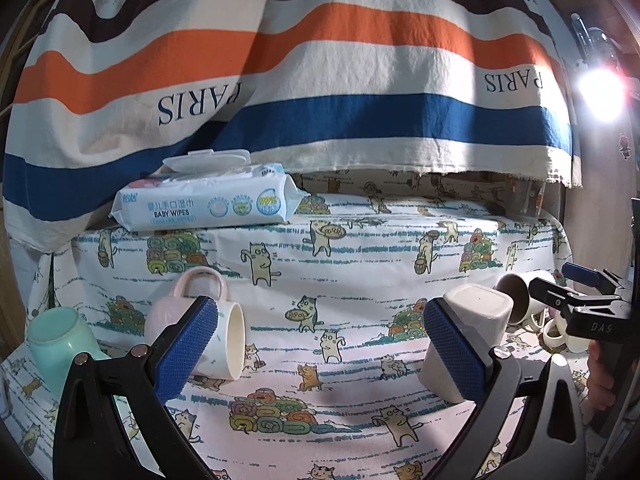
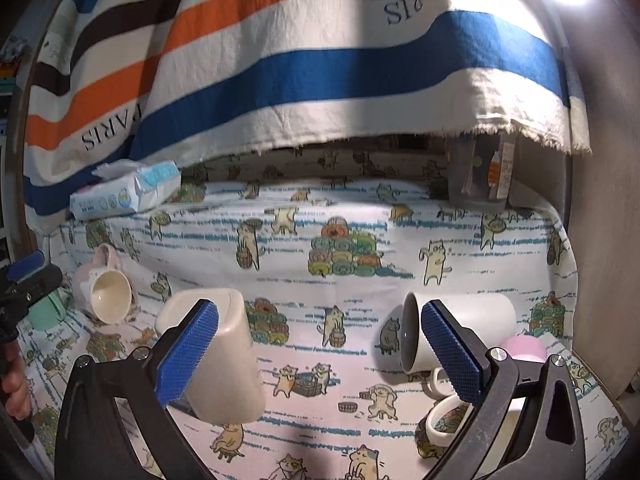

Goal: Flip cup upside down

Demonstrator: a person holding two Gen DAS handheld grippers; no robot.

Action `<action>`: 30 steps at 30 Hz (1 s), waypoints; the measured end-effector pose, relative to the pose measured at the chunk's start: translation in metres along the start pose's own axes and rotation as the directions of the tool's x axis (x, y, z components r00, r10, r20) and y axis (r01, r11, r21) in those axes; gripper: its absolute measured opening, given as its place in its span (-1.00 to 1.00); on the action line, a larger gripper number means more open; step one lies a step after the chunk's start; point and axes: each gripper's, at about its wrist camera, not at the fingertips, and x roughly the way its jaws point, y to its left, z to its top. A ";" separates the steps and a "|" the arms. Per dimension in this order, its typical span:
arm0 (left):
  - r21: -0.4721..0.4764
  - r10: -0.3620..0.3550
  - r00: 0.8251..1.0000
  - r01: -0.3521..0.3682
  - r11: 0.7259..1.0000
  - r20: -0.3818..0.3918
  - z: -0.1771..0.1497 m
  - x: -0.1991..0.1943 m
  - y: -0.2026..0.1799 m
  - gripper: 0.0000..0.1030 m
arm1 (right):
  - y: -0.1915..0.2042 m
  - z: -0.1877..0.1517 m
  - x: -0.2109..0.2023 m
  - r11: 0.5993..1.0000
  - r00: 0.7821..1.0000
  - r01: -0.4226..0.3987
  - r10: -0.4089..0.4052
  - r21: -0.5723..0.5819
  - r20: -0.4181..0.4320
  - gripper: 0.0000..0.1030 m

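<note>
A cream square cup [image 1: 468, 340] stands upside down on the cat-print cloth, also in the right wrist view [image 2: 224, 356]. My left gripper [image 1: 320, 352] is open and empty, its right finger just in front of that cup. A pink-and-white mug [image 1: 208, 328] lies on its side by its left finger, also seen far left [image 2: 108, 292]. My right gripper [image 2: 320, 356] is open and empty. A white mug with a dark inside [image 2: 460, 328] lies on its side behind its right finger, and shows at the right of the left wrist view [image 1: 520, 296].
A mint cup [image 1: 60, 344] sits upside down at the left. A baby wipes pack [image 1: 208, 200] lies at the back left. More mugs [image 2: 444, 420] and a pink cup [image 2: 524, 348] crowd the right. A striped cloth [image 1: 320, 80] hangs behind. A lamp [image 1: 600, 92] glares.
</note>
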 end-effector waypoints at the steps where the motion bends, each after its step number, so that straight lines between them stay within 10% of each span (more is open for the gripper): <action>1: 0.000 0.001 1.000 -0.001 1.000 -0.006 0.000 0.001 0.000 0.99 | 0.001 -0.001 0.001 1.000 1.000 0.006 -0.006 -0.007 -0.008 0.99; 30: -0.032 0.007 0.979 -0.014 0.999 -0.202 0.007 0.022 0.003 0.99 | -0.001 0.002 -0.005 0.999 0.999 -0.040 0.041 0.021 -0.022 0.99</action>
